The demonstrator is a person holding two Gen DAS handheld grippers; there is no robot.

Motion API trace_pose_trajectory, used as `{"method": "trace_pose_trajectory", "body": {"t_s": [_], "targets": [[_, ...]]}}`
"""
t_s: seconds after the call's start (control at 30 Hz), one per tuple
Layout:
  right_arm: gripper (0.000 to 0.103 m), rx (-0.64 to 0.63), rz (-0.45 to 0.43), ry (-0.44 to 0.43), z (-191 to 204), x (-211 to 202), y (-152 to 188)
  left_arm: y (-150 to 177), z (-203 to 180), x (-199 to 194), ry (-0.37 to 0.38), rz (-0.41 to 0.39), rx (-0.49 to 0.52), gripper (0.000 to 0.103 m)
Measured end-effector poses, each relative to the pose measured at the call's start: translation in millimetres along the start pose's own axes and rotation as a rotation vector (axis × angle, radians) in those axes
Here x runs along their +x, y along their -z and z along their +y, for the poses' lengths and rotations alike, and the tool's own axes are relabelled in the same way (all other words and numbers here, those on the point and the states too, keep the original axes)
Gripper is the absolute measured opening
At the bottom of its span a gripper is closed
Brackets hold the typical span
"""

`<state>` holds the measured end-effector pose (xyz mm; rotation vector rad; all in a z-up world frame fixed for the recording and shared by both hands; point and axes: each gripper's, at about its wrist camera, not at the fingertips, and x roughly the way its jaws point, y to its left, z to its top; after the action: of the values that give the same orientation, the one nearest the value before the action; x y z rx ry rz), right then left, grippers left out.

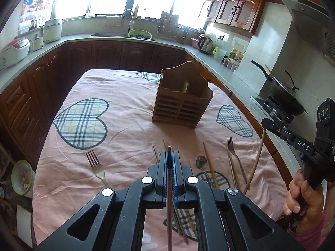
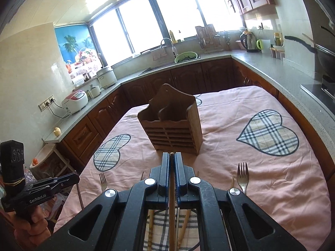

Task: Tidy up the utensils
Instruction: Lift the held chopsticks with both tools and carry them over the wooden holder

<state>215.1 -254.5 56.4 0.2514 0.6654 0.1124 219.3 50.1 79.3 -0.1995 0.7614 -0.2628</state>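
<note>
Slatted matt wood holder (image 2: 171, 125), creased pink cloth (checked hearts) (image 1: 125, 138), shiny metal fork (image 1: 96, 165)

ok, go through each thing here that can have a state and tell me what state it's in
left gripper: shut on a dark metal chopstick
right gripper: shut on a wooden chopstick
holder: upright on the cloth, one pale handle inside
spoon: flat on the cloth
left fork: flat on the cloth
right fork: flat on the cloth
</note>
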Motion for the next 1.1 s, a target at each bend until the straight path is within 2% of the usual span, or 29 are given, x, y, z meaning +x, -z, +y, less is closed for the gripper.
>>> {"method": "trace_pose_trajectory", "body": {"t_s": [0.33, 0.6, 0.83, 1.1], "targets": [[0.004, -0.024, -0.062, -0.020, 8, -18, -17, -11, -2, -17, 0.011, -0.052, 0.011, 0.002], [0.004, -0.024, -0.122, -0.018, 7, -20, -39, -33, -1, -17, 0.022, -0.109, 0.021, 0.002], [0.004, -0.008, -0.201, -0.013, 2, -16, -72, -69, -2, -16, 0.015, -0.221, 0.034, 0.002], [0.004, 0.023, -0.325, 0.000, -4, -7, -125, -120, -10, 6, 0.016, -0.330, 0.042, 0.002]]}}
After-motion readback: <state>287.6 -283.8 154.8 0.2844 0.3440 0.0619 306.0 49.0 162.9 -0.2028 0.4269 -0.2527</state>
